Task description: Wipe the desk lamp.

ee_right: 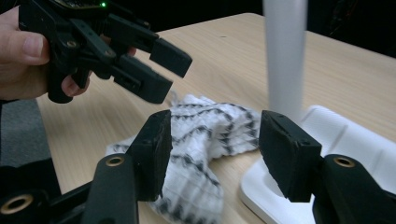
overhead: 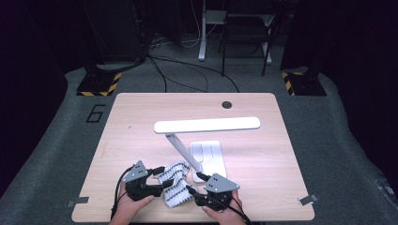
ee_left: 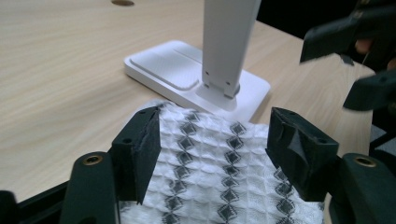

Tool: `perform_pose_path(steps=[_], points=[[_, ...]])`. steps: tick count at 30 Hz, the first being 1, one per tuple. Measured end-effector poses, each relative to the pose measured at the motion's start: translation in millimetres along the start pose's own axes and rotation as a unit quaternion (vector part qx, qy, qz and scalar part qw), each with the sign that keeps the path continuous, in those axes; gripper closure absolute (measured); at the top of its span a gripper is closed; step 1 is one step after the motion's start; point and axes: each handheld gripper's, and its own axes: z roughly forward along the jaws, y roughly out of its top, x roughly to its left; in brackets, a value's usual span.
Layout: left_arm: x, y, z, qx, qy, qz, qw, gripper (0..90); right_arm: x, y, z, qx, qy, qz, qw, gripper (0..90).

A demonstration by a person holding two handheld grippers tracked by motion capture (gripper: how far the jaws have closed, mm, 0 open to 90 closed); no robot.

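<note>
White waffle cloth (overhead: 172, 183) with dark diamond stripes lies rumpled on the worktop (overhead: 141, 122) between my two claws, its far edge touching the base (overhead: 209, 157) of the white lamp (overhead: 206, 125). My left claw (ee_left: 212, 149) stands wide over the cloth, jaws either side of it and closed on nothing; my right claw (ee_right: 212, 154) is wide too, hovering just beside the cloth and close to the lamp's arm (ee_right: 285, 51). My worry is the lamp: if I lift or drag the cloth toward that base, it may snag under the edge or I may knock the arm with my right claw and shift the whole thing. The two claws are also near each other, so closing in together could make them collide, or pinch only a thin fold that slips free.
</note>
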Motion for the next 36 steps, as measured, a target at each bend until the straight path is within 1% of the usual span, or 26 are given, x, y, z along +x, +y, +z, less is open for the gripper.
perform_pose_path(steps=[1,3,4,5,8,11,13,15,16,17,19,20,21,22,23,24,25,27,28,29,31,32,33,34,35,36], points=[[-0.8,-0.2,2.9,0.004,-0.001,0.002,1.0,31.8,-1.8,-1.3,-3.8,0.0,-0.006,-0.007,1.0,44.0],[-2.4,-0.2,6.8,0.011,-0.011,0.0,0.9999,29.0,-5.9,-4.2,-10.6,-0.001,-0.014,-0.004,0.9999,44.0],[-3.4,-0.3,9.0,0.008,-0.008,0.002,0.9999,28.1,-8.9,-6.1,-13.9,-0.003,-0.017,-0.001,0.9998,44.0],[-4.4,-0.3,10.6,0.01,-0.01,0.003,0.9999,27.5,-12.1,-7.9,-17.1,-0.003,-0.022,0.003,0.9998,44.0],[-7.0,-0.8,16.5,0.022,-0.015,0.009,0.9996,25.6,-23.4,-13.1,-26.7,-0.012,-0.032,0.021,0.9992,44.0],[-10.4,-2.9,25.2,0.038,-0.017,0.008,0.9991,24.3,-34.9,-17.4,-34.7,-0.019,-0.047,0.038,0.998,44.0],[-11.6,-4.1,29.9,0.053,-0.019,0.012,0.9983,23.8,-41.4,-21.1,-38.4,-0.024,-0.057,0.043,0.9971,44.0],[-13.0,-5.1,33.4,0.059,-0.015,0.02,0.9979,23.3,-46.0,-24.5,-40.7,-0.026,-0.064,0.054,0.9961,44.0],[-13.4,-5.2,34.5,0.064,-0.018,0.023,0.9975,23.3,-48.0,-25.8,-41.6,-0.026,-0.065,0.059,0.9958,44.0],[-14.7,-6.2,36.5,0.063,-0.017,0.017,0.9977,23.2,-49.3,-26.7,-41.7,-0.029,-0.067,0.063,0.9953,44.0],[-14.2,-7.0,39.3,0.075,-0.019,0.03,0.9965,22.6,-50.6,-27.5,-41.8,-0.027,-0.069,0.064,0.9952,44.1],[-14.7,-7.7,41.0,0.08,-0.022,0.029,0.9961,22.3,-51.1,-27.7,-41.6,-0.027,-0.069,0.063,0.9952,44.3],[-15.9,-9.0,43.3,0.079,-0.018,0.03,0.9963,21.8,-51.0,-27.8,-41.7,-0.025,-0.069,0.067,0.995,44.3],[-16.9,-9.5,44.2,0.088,-0.023,0.027,0.9955,21.4,-50.9,-28.0,-41.2,-0.027,-0.069,0.07,0.9948,44.3],[-16.5,-9.9,45.7,0.093,-0.021,0.042,0.9946,21.2,-50.7,-28.2,-41.5,-0.024,-0.069,0.071,0.9948,44.4],[-17.6,-10.6,46.6,0.096,-0.025,0.035,0.9945,20.9,-50.7,-28.8,-41.0,-0.026,-0.068,0.07,0.9949,44.4],[-19.4,-12.0,48.3,0.096,-0.02,0.032,0.9947,20.8,-50.6,-29.2,-41.0,-0.024,-0.069,0.07,0.9949,44.4],[-18.8,-12.6,49.9,0.104,-0.018,0.05,0.9931,20.6,-50.7,-30.0,-40.7,-0.025,-0.07,0.071,0.9947,44.4],[-18.3,-12.4,49.9,0.113,-0.022,0.054,0.9919,20.5,-51.3,-30.4,-41.1,-0.024,-0.068,0.07,0.9949,44.4],[-20.3,-13.9,51.3,0.112,-0.018,0.047,0.9925,20.5,-51.6,-30.4,-41.1,-0.025,-0.07,0.073,0.9946,44.4],[-21.8,-15.0,52.8,0.118,-0.021,0.055,0.9913,20.4,-52.3,-30.7,-41.9,-0.024,-0.071,0.077,0.9942,44.5],[-22.7,-15.4,53.6,0.121,-0.017,0.059,0.9907,20.3,-52.8,-31.2,-41.6,-0.026,-0.071,0.08,0.9939,44.5],[-22.7,-15.5,54.0,0.123,-0.02,0.062,0.9903,20.3,-53.9,-31.6,-42.0,-0.024,-0.068,0.077,0.9944,44.5],[-23.7,-15.9,54.8,0.124,-0.015,0.066,0.99,20.3,-54.0,-32.0,-41.8,-0.025,-0.069,0.081,0.994,44.6],[-23.6,-16.1,55.1,0.126,-0.019,0.068,0.9895,20.4,-54.3,-32.3,-41.4,-0.024,-0.071,0.084,0.9937,44.6],[-24.1,-16.2,55.2,0.129,-0.016,0.07,0.989,20.4,-54.6,-32.6,-41.3,-0.023,-0.07,0.083,0.9938,44.6]])
